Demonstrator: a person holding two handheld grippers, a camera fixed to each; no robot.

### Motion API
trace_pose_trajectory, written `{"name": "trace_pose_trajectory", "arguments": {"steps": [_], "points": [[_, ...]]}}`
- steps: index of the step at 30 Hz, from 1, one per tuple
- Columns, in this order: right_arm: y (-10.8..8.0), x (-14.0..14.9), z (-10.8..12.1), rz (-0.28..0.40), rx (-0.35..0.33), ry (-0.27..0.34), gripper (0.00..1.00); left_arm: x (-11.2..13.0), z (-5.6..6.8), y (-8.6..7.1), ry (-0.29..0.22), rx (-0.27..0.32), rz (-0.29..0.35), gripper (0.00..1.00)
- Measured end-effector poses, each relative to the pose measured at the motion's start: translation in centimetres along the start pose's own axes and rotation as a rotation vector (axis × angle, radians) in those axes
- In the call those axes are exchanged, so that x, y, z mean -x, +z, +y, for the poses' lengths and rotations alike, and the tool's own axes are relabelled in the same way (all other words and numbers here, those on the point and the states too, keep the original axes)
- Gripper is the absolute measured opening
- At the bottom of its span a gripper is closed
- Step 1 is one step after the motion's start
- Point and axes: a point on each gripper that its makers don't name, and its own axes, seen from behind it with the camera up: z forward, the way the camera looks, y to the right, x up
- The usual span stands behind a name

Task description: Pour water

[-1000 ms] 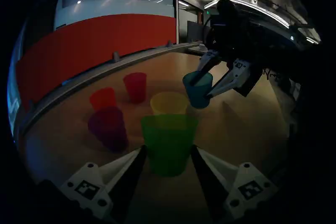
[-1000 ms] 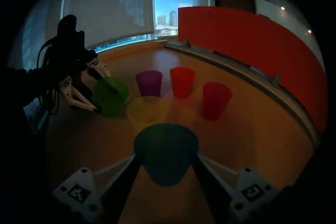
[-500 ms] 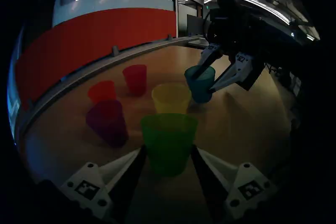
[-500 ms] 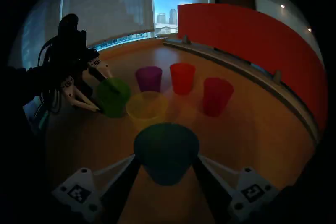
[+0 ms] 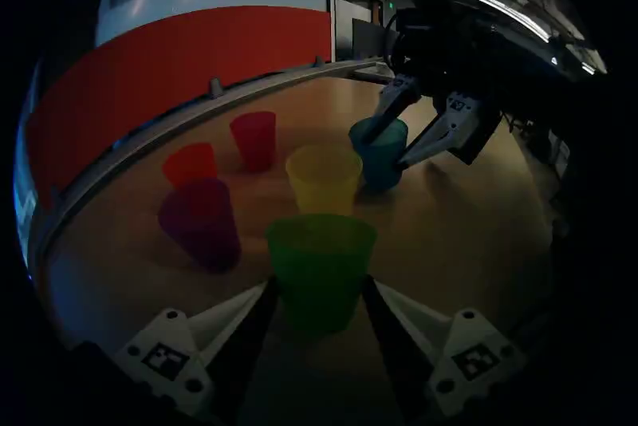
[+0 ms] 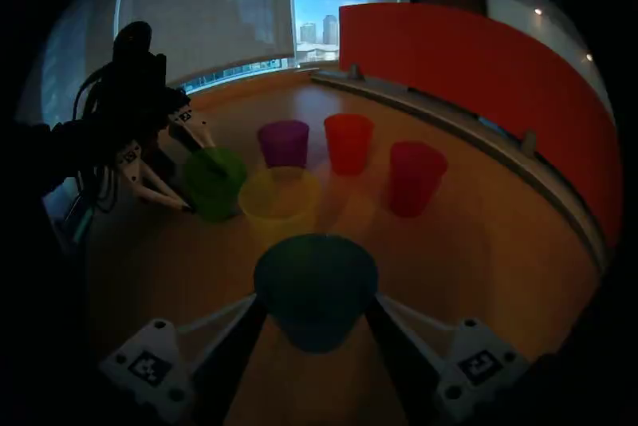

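My left gripper (image 5: 319,298) is shut on a green cup (image 5: 320,270), held upright just above the wooden table (image 5: 462,226). That same green cup (image 6: 214,183) and left gripper (image 6: 171,163) appear at the left of the right gripper view. My right gripper (image 6: 315,310) is shut on a teal cup (image 6: 316,290). In the left gripper view the teal cup (image 5: 380,153) sits between the right gripper's fingers (image 5: 431,139) beyond a yellow cup (image 5: 324,179). The yellow cup (image 6: 279,204) stands on the table between both held cups.
A purple cup (image 5: 201,222), an orange-red cup (image 5: 190,164) and a dark red cup (image 5: 254,140) stand on the table behind the yellow one. A red partition wall (image 5: 175,59) runs along the table's far edge. Windows (image 6: 207,11) lie beyond the table.
The right gripper with the teal cup has come lower and nearer to the yellow cup. Both grippers have edged forward toward the group of cups.
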Motion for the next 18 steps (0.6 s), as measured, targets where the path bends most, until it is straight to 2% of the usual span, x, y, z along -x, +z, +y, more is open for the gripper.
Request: {"name": "trace_pose_trajectory", "arguments": {"steps": [18], "points": [[0.05,0.88,-0.15,-0.019,-0.001,0.002,0.87,0.31,0.06,-0.25,-0.016,0.006,0.0,0.76]]}}
